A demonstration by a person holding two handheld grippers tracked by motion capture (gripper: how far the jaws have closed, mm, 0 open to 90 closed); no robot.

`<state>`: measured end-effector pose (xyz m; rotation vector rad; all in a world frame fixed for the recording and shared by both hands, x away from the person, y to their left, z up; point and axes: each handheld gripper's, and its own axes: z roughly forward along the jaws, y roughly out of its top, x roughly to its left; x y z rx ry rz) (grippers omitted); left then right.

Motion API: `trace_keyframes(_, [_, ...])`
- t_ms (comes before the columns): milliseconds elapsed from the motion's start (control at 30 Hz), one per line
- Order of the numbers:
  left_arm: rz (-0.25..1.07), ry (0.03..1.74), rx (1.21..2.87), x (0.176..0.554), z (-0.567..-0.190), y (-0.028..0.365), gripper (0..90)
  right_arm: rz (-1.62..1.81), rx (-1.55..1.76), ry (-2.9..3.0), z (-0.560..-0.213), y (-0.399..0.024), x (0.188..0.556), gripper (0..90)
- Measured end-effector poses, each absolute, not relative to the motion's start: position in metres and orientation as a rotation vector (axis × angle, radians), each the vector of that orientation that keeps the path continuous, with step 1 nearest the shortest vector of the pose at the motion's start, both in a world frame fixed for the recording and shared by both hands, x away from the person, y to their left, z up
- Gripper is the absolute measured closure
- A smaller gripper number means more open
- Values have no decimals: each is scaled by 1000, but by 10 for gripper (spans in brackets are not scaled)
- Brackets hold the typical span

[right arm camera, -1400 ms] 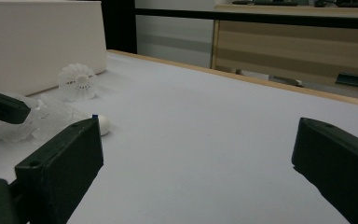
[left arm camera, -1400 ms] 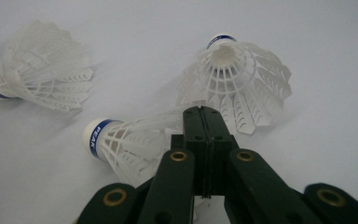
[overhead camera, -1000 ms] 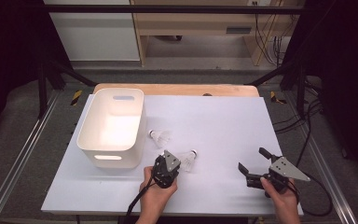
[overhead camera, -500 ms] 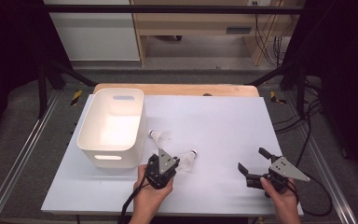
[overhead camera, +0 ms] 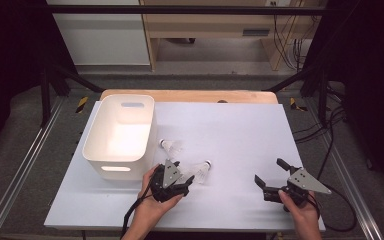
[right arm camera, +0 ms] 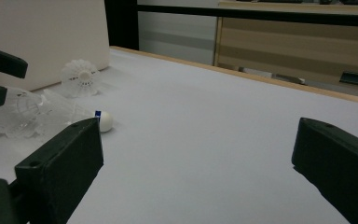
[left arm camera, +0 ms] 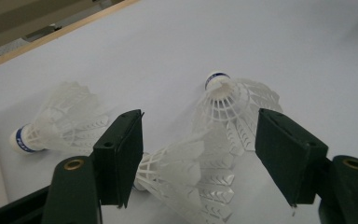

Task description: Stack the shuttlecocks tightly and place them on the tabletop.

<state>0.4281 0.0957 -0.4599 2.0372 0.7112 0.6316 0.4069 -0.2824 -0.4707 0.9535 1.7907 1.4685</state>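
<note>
Three shuttlecocks lie on the white bench (overhead camera: pixel 240 130) beside a white plastic bin (overhead camera: pixel 92 145) whose visible floor looks bare, so the job of gathering them appears to be at its start, with every piece still outside the bin. The left hand-held gripper (overhead camera: pixel 184 174) sits low over the nearest shuttlecock (left arm camera: pixel 186 177). Its jaws have just been opening and now stand apart on either side of the skirt; one pad is right against the feathers and the other is clear of them, so nothing is clamped. That shuttlecock lies on its side across the gap between the jaws, its skirt flaring toward the right jaw, while its cork end seems tucked behind the left jaw and cannot be made out. A second shuttlecock (left arm camera: pixel 233 102) rests against it, its long axis running away from the gripper and its blue-banded cork pointing toward the far right of the bench. The third shuttlecock (left arm camera: pixel 60 121) lies just beside the bin, cork toward the bin wall. The right hand-held gripper (overhead camera: pixel 269 171) waits well apart near the bench's right edge, jaws wide and empty.
</note>
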Motion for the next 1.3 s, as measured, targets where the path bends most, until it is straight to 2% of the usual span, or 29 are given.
trace_keyframes(167, [645, 653, 2064, 430, -465, 92, 355, 1472, 952, 1789, -471, -283, 407, 24])
trace_keyframes(733, [699, 660, 2067, 433, -471, 95, 505, 1463, 946, 1796, -471, -282, 407, 24])
trace_keyframes(1300, [762, 683, 2031, 432, -467, 97, 856, 1464, 943, 1800, -472, -282, 408, 24])
